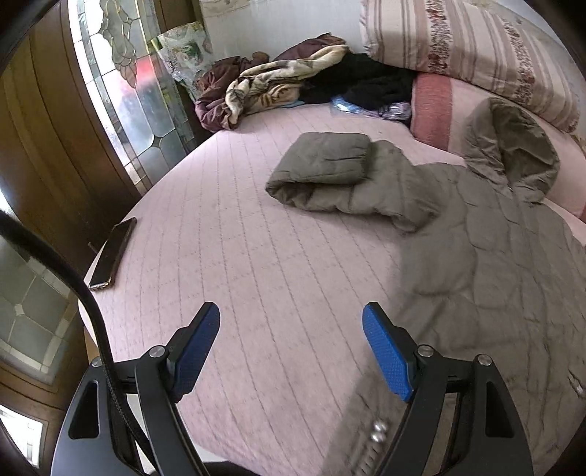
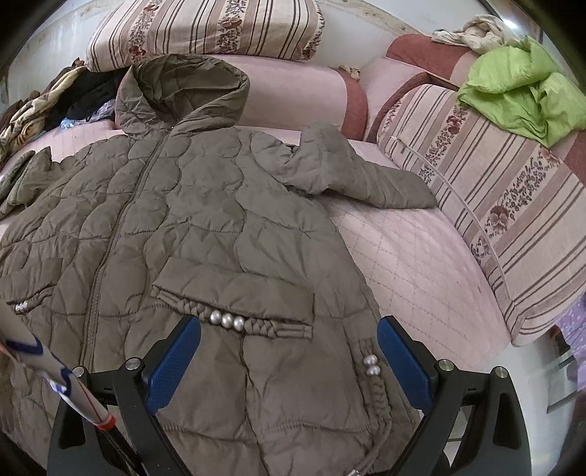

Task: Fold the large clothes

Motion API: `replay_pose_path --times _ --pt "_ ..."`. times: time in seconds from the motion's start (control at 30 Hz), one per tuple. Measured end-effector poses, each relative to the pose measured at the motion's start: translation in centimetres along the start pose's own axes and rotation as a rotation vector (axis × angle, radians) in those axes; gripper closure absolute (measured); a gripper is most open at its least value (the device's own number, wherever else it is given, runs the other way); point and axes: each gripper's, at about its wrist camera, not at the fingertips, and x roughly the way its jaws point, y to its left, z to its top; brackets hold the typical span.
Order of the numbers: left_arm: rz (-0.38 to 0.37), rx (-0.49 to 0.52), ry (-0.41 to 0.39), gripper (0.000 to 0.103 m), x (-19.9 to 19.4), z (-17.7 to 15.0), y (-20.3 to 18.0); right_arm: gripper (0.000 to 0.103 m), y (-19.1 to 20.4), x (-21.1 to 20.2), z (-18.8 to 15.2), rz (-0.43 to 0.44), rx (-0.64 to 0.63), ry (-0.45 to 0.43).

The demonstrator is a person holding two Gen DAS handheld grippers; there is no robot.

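An olive quilted hooded coat (image 2: 205, 219) lies face up and zipped on the pink bed cover (image 2: 414, 256). Its hood (image 2: 183, 91) points toward the pillows. In the left wrist view the coat (image 1: 487, 256) fills the right side, and one sleeve (image 1: 329, 172) lies bent back on itself. The other sleeve (image 2: 351, 172) stretches toward the striped cushion. My left gripper (image 1: 291, 318) hovers open over bare bed cover just left of the coat's hem. My right gripper (image 2: 289, 329) hovers open above the pocket with pearl beads (image 2: 227, 320). Neither holds anything.
A phone (image 1: 113, 252) lies at the bed's left edge beside a wooden door with leaded glass (image 1: 121, 73). Rumpled clothes and a blanket (image 1: 278, 84) sit at the head. Striped pillows (image 2: 205, 29), a striped cushion (image 2: 494, 197) and a green garment (image 2: 527, 91) border the coat.
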Motion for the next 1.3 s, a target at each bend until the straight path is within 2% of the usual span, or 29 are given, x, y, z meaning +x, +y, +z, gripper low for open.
replay_pose_path --times 0.3,0.4,0.57,0.73,0.93,1.1,1.2,1.23,1.27,1.3 --pt "0.052 -0.057 0.02 0.024 3.3 2.3 2.9 0.006 2.3 2.0 1.0 0.027 -0.019 0.028" --pt "0.033 -0.078 0.027 0.024 4.3 3.1 3.4 0.009 3.0 2.6 0.9 0.044 -0.038 0.04" --pt "0.009 -0.057 0.011 0.024 6.6 5.3 2.9 0.01 3.6 3.6 0.9 0.078 -0.033 0.047" --pt "0.004 0.05 -0.003 0.024 10.1 8.0 0.6 0.01 4.0 4.7 0.8 0.103 -0.009 0.053" --pt "-0.028 0.174 0.02 0.023 14.8 10.2 -1.9 0.01 4.3 5.4 0.9 0.106 0.011 0.038" --pt "0.014 0.284 0.015 0.024 17.9 11.9 -3.9 0.01 4.1 6.2 1.1 0.118 0.049 0.045" --pt "-0.02 0.259 0.029 0.031 18.8 13.1 -3.9 0.009 4.3 6.4 0.9 0.116 0.045 0.04" --pt "-0.032 0.241 0.038 0.04 19.1 13.5 -3.8 0.009 4.4 6.5 0.9 0.114 0.044 0.038" --pt "-0.043 0.213 0.051 0.054 19.5 13.9 -3.6 0.008 4.4 6.6 0.8 0.114 0.044 0.036" --pt "-0.054 0.193 0.065 0.061 19.9 14.2 -3.5 0.008 4.5 6.7 0.8 0.113 0.044 0.034"
